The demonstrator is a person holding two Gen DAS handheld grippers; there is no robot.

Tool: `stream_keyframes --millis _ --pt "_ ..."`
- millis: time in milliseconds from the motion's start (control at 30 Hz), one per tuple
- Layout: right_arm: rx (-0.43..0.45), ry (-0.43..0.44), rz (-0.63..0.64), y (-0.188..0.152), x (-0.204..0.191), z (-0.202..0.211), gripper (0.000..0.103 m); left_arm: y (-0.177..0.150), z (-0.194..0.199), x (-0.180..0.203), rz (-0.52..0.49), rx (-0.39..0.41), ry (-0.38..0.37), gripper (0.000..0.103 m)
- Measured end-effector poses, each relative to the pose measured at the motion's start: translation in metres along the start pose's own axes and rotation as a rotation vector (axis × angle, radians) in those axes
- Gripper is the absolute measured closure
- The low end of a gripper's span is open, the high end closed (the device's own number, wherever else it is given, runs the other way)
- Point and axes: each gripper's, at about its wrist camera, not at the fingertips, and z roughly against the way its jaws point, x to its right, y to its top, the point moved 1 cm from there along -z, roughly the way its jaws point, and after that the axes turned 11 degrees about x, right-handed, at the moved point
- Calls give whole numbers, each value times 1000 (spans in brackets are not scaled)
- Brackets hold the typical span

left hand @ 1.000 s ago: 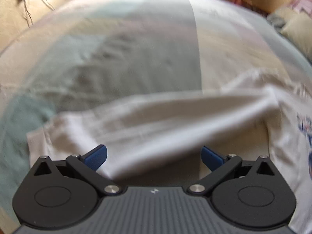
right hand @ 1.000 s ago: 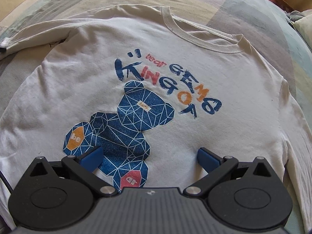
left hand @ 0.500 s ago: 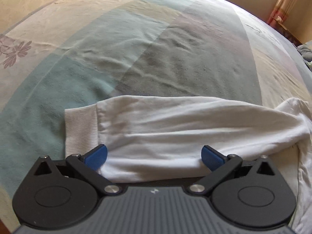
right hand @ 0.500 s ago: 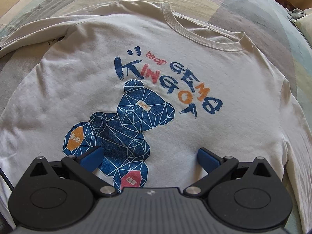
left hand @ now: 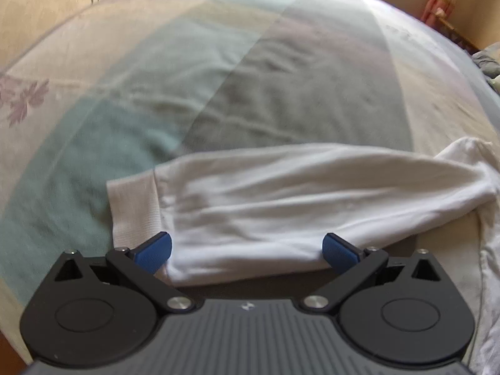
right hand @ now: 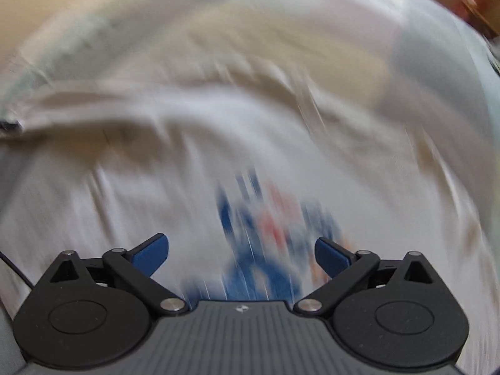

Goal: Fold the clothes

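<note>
White long-sleeved shirt (right hand: pixel 125 193) lies spread flat on a bedspread (left hand: pixel 281 100) of pale green, grey and beige patches.

Left wrist view: one sleeve (left hand: pixel 312 197) stretches across the frame from 9 o'clock to 3 o'clock, its ribbed cuff (left hand: pixel 134 206) at the 9 o'clock end and the shoulder end joining the shirt body at about 3 o'clock. Sleeve surface shows long soft wrinkles running along its length. Left gripper (left hand: pixel 247 250) sits at 6 o'clock, jaws spread wide, blue pads (left hand: pixel 154 250) on either side of the sleeve's near edge. The 9 o'clock pad is just beside the seam between cuff and sleeve. Nothing is clamped between the jaws. A floral print (left hand: pixel 26 100) shows on the bedspread at 9 o'clock. A pile of grey fabric (left hand: pixel 487 59) sits at the edge near 2 o'clock.

Right wrist view: heavy motion blur. Right gripper (right hand: pixel 242 256) at 6 o'clock, jaws spread wide, empty. Shirt front fills most of the frame. The blue, red and orange print (right hand: pixel 265 228) appears as streaks just above the gripper, between the pads; its details are unreadable. A pale band at 11 o'clock is probably the other sleeve, blur prevents certainty.
</note>
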Motion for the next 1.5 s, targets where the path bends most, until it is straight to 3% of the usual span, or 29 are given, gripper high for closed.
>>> stream_keyframes --millis 200,333,533,600,667,700,733,800,967,1100,1167,1300,1500 --pt "96 167 133 88 -5 -35 37 19 -5 26 -38 -25 -97 1" --pt "46 268 283 103 -33 -70 56 19 0 44 -85 -22 -159 1" --pt "-41 417 514 121 -77 -124 61 12 3 61 -166 -1 -206 1" --pt "-35 410 532 123 -80 -124 61 10 3 63 -166 0 -218 1" --pt "-24 396 544 123 -81 -123 69 7 4 64 -164 -1 -220 1" --pt "-19 388 549 124 -81 -122 86 7 3 63 -155 -1 -225 1" --pt "-14 381 555 124 -82 -121 97 6 3 63 -144 -2 -231 1" --pt "-3 367 566 125 -83 -119 100 6 0 63 -125 -8 -243 1" --pt "23 331 594 126 -86 -114 101 6 0 64 -120 -2 -247 1" --pt "62 205 494 136 -73 -118 99 5 1 61 -116 -3 -240 1" --pt "63 192 491 138 -73 -119 99 4 1 59 -105 -5 -234 1" --pt "122 198 479 144 -84 -111 69 2 0 56 -94 -7 -231 1" --pt "161 208 379 146 -96 -102 62 -3 4 39 -63 6 -148 1"
